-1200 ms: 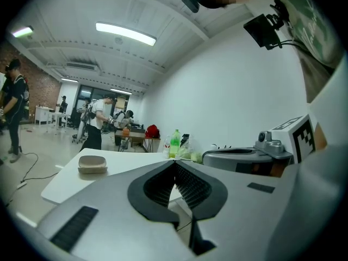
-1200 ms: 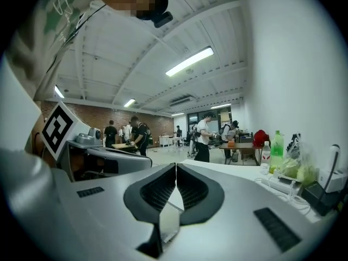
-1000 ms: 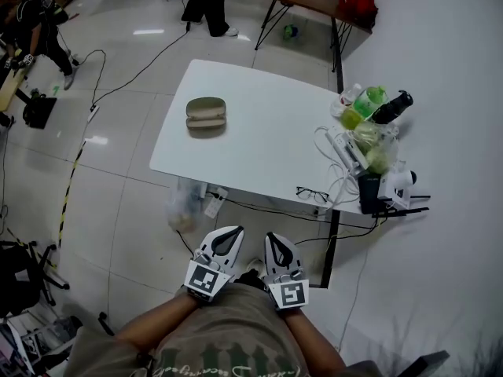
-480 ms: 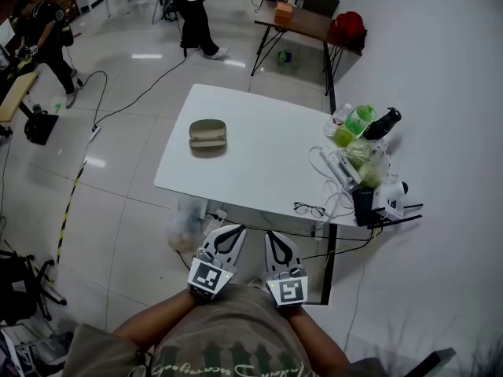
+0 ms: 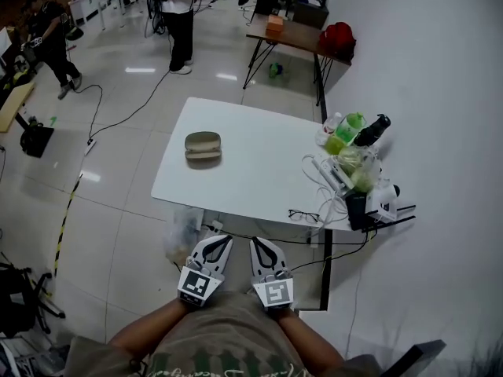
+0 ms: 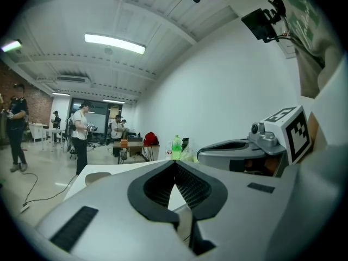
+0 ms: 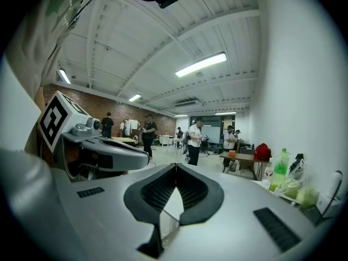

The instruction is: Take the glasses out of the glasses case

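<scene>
An olive glasses case [image 5: 203,147] lies on the left part of the white table [image 5: 251,171]; I cannot tell from here whether its lid is up. A pair of dark-framed glasses [image 5: 303,216] rests on the table near its front right edge. My left gripper [image 5: 217,241] and right gripper [image 5: 258,243] are held side by side close to my body, short of the table's front edge. Both are shut with nothing between the jaws. The left gripper's tips [image 6: 174,162] and the right gripper's tips [image 7: 175,166] meet in their own views, and the case [image 6: 97,176] shows faintly past the left one.
The table's right end holds green bottles [image 5: 344,133], a power strip [image 5: 328,172], cables and a black device [image 5: 355,208]. A plastic bag [image 5: 181,232] lies under the front edge. Behind stands a brown table [image 5: 284,34] with a red bag [image 5: 337,38]; people [image 5: 178,14] stand further off.
The view has drifted, so the table sits a little lower and further left in the picture. Both grippers stay shut near my body and have shifted slightly left with me.
</scene>
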Demonstrator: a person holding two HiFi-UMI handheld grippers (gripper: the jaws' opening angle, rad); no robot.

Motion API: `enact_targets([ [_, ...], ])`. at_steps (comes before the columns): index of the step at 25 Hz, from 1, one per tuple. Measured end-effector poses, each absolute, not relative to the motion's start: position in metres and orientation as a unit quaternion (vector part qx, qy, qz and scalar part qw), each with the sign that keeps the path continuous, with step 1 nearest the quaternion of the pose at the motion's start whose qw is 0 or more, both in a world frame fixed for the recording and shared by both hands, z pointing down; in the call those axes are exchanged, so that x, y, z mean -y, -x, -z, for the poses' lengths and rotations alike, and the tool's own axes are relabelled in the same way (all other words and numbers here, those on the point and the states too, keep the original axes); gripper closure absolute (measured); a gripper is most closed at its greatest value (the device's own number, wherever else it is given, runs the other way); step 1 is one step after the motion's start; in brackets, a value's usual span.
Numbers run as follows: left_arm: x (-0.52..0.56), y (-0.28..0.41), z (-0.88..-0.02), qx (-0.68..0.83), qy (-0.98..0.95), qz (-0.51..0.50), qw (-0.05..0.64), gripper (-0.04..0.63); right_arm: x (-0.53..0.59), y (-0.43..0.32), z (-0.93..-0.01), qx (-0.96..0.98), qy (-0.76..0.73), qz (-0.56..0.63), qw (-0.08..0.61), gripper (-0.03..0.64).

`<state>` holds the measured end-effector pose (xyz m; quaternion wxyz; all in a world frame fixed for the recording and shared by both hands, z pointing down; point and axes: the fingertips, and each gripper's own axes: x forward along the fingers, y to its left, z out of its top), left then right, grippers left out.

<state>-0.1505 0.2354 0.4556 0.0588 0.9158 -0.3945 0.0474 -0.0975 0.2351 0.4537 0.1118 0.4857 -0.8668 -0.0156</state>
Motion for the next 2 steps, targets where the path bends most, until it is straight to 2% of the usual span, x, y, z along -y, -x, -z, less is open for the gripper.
enact_targets([
  [2, -0.238, 0.1602, -0.4544, 0.4, -0.913, -0.046, 0.061, 0.588, -0.2362, 0.1072, -0.4582, 0.868, -0.482, 0.006, 0.118, 0.604],
])
